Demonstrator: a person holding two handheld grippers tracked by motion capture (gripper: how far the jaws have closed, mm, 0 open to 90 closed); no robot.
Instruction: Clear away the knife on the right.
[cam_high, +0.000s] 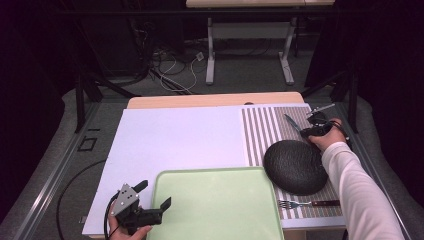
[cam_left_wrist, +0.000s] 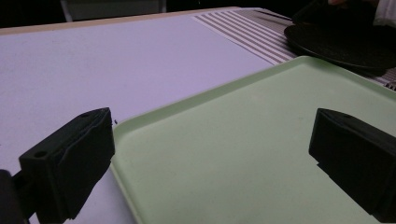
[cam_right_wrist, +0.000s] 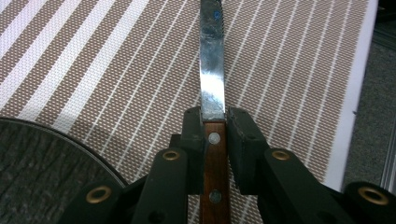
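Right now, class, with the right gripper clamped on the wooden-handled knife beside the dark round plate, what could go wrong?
1. The right gripper pinches only the narrow wooden handle of the serrated knife, so it may pivot or slip.
2. The blade could clip the dark textured round plate close beside it.
3. The open left gripper hovers at the pale green tray and might nudge it.

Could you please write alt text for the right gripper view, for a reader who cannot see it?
The right gripper has its two black jaws closed on a knife at the top of its wooden handle, with the serrated steel blade pointing away over a brown placemat with white stripes. The edge of a dark textured plate shows at lower left.
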